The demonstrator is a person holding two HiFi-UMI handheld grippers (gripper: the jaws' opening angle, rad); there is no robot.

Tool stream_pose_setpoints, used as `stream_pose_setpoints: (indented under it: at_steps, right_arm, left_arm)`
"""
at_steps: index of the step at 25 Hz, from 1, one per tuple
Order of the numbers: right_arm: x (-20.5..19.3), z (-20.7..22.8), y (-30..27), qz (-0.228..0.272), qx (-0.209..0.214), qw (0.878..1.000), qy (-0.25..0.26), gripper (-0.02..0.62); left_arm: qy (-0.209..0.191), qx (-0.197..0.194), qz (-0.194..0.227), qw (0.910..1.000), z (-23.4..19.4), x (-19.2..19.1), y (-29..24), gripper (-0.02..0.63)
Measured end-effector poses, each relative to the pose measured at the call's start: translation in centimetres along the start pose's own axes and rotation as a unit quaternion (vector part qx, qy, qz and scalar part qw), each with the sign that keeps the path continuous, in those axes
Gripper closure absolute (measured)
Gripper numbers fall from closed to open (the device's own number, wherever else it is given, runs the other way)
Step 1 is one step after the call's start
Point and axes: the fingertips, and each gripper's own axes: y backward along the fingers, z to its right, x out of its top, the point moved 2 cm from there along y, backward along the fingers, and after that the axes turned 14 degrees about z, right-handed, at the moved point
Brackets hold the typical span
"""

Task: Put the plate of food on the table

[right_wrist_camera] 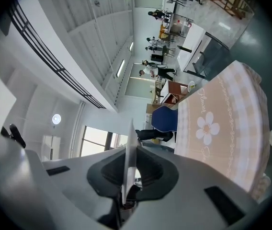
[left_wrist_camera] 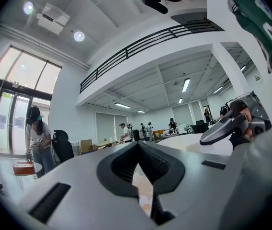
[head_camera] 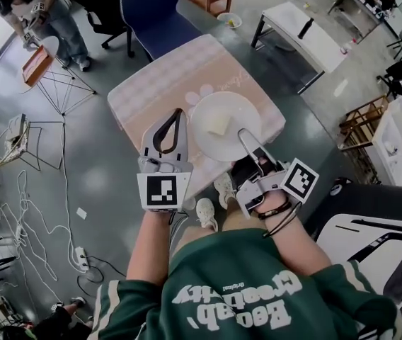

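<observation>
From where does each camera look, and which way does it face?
Head view: on the person's head, facing steeply down at the cloth-covered table and plate; left claw, right claw and sweatshirt show.
Left gripper view: on the left claw, facing level across the hall; its shut jaws, the right claw and sweatshirt show.
Right gripper view: on the right claw, rolled sideways, facing along the table; its jaws clamp the plate's rim.
Shared: all show the plate.
</observation>
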Motion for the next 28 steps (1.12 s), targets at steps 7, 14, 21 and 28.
stream_pose_setpoints:
  at_steps: [7,14,21,28]
  right_arm:
    - [1.1,2.1,-4.1,-0.034,-0.01,0.999,0.001,0.563]
    - [2.0,6.1,-9.1,-0.065,-0.033,0.997,0.001,0.563]
    - [1.9,11.1,-14.1,-0.097,-0.064,0.993,-0.003,0.563]
    - [0.5,16.3,-19.2,-0.131,-0.087,0.988,-0.002,0.563]
  left_arm:
    - [-0.011,0.026,-0.009,0.9996,-1.3,-2.5,-3.1,0.597]
    - [-0.015,0.05,-0.033,0.9981,-2.7,-6.7,-5.9,0.597]
    - [-0.041,0.055,-0.044,0.9967,-4.1,-10.0,-8.9,0.597]
    - [-0.022,0.084,-0.065,0.9941,-6.3,-14.8,-11.2,0.597]
